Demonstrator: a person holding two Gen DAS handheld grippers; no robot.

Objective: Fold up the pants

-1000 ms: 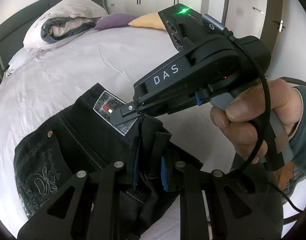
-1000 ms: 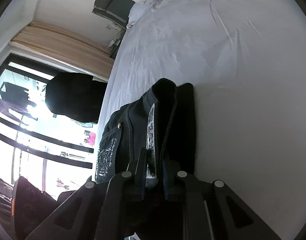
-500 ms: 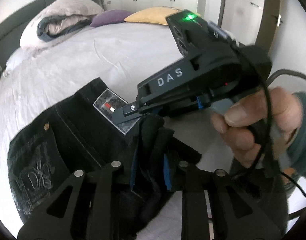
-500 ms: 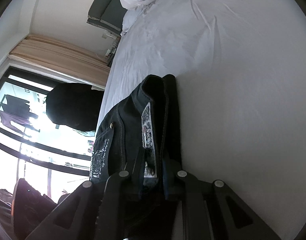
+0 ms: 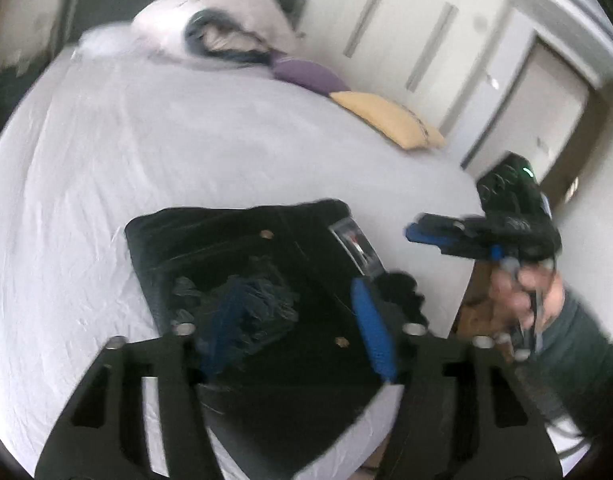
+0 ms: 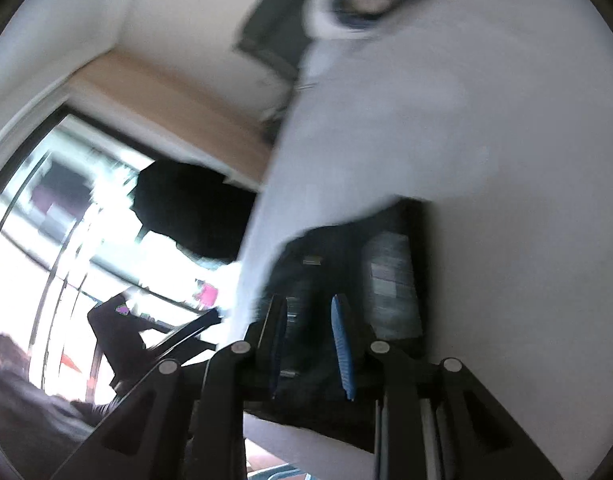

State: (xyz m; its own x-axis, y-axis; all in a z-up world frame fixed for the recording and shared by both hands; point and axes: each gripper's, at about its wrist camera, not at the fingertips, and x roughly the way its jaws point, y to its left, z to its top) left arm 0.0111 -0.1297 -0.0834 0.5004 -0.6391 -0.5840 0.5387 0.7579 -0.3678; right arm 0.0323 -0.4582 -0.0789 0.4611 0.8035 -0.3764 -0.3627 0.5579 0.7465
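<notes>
The black pants point(image 5: 266, 280) lie folded into a compact rectangle on the white bed point(image 5: 186, 152) near its front corner, back pocket and waistband patch facing up. My left gripper point(image 5: 294, 320) is open above them, blue pads apart, holding nothing. My right gripper point(image 5: 422, 234) shows in the left wrist view to the right of the pants, off the bed's edge, jaws apart and empty. In the blurred right wrist view the right gripper point(image 6: 310, 340) is open just above the pants point(image 6: 390, 280).
A rolled duvet and pillow point(image 5: 226, 28) lie at the headboard, with a purple cushion point(image 5: 310, 76) and a yellow cushion point(image 5: 390, 124) along the far edge. Wardrobe doors point(image 5: 426, 40) stand behind. A bright window point(image 6: 66, 220) is left of the bed.
Both grippers have opened and let go of the pants, which now lie flat on the bed. Both have lifted away; the right gripper moved off to the right.
</notes>
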